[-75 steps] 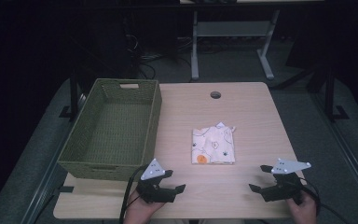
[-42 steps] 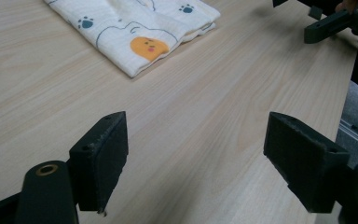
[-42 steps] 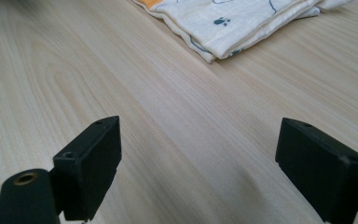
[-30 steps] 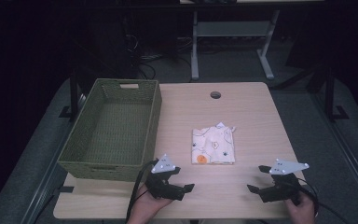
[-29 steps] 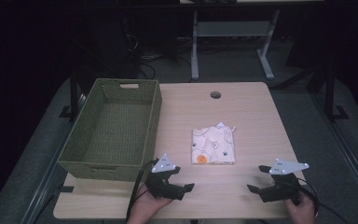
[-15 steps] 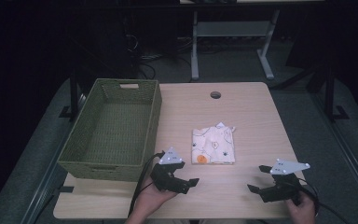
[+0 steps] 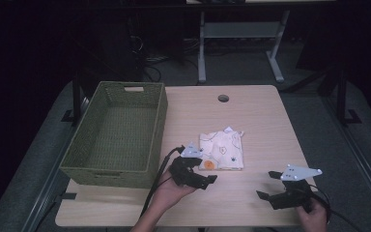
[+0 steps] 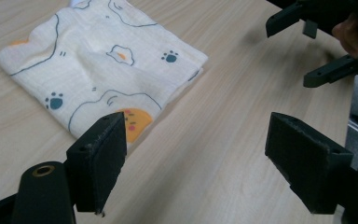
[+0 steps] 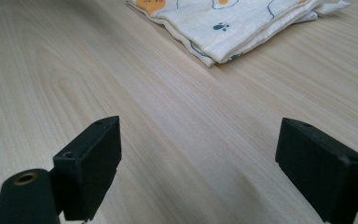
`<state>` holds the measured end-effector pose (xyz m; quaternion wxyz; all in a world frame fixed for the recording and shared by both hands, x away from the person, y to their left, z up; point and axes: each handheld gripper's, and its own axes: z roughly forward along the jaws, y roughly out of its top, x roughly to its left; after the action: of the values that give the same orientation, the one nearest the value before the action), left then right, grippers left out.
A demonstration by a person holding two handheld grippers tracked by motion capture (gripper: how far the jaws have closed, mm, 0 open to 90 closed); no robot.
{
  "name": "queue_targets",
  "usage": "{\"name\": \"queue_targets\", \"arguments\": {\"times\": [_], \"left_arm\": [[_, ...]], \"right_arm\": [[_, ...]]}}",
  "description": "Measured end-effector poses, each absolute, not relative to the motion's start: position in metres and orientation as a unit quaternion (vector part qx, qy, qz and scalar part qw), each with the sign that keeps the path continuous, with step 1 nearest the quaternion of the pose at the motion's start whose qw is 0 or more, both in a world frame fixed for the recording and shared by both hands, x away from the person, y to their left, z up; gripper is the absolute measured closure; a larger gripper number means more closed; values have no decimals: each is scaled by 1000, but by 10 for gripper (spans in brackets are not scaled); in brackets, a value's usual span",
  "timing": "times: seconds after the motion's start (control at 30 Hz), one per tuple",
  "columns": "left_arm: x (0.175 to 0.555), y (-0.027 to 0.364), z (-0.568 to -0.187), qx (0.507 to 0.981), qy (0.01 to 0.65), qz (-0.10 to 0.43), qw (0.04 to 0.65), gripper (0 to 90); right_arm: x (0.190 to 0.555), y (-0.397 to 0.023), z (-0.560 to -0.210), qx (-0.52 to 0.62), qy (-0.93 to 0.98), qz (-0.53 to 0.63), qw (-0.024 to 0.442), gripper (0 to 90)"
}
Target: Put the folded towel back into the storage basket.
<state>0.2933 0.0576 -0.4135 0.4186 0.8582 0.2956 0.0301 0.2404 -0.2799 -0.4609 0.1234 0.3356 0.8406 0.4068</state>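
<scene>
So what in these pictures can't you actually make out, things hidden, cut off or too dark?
- Folded cream cloth with paw prints: its underside and inner layers are hidden by its own folds; the left gripper view's top edge crops it.
- Woven green basket: in the high view, the front wall hides the floor's near strip.
- Room beyond the light wooden table: too dark.
- Right gripper: the person's hand is cut by the bottom edge.

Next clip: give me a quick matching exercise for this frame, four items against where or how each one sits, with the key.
Items:
1. woven basket
2. folded cloth
3. left gripper
4. right gripper

Descriptions:
A. open, at the cloth's near left corner
B. empty, on the table's left side
C. open, over bare wood near the table's front right
D. lying flat mid-table, printed with paw marks

Pairs: 1-B, 2-D, 3-A, 4-C
</scene>
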Motion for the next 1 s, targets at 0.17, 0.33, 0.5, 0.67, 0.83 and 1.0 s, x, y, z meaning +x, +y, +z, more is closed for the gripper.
{"name": "queue_targets", "arguments": {"times": [0.17,0.33,0.5,0.67,0.83,1.0], "left_arm": [[306,49,-412,858,298,23,418,217],[320,40,-413,862,302,24,406,221],[331,32,-413,865,303,23,400,226],[341,25,-414,867,308,24,390,229],[350,19,-416,869,309,19,386,239],[360,12,-420,875,310,23,372,244]], "right_arm": [[240,-280,-461,335,840,409,122,138],[241,-281,-461,335,839,411,123,138],[241,-281,-460,334,839,411,123,138],[242,-281,-460,336,838,412,124,138],[241,-281,-460,336,838,413,124,138],[242,-282,-460,336,836,415,124,138]]}}
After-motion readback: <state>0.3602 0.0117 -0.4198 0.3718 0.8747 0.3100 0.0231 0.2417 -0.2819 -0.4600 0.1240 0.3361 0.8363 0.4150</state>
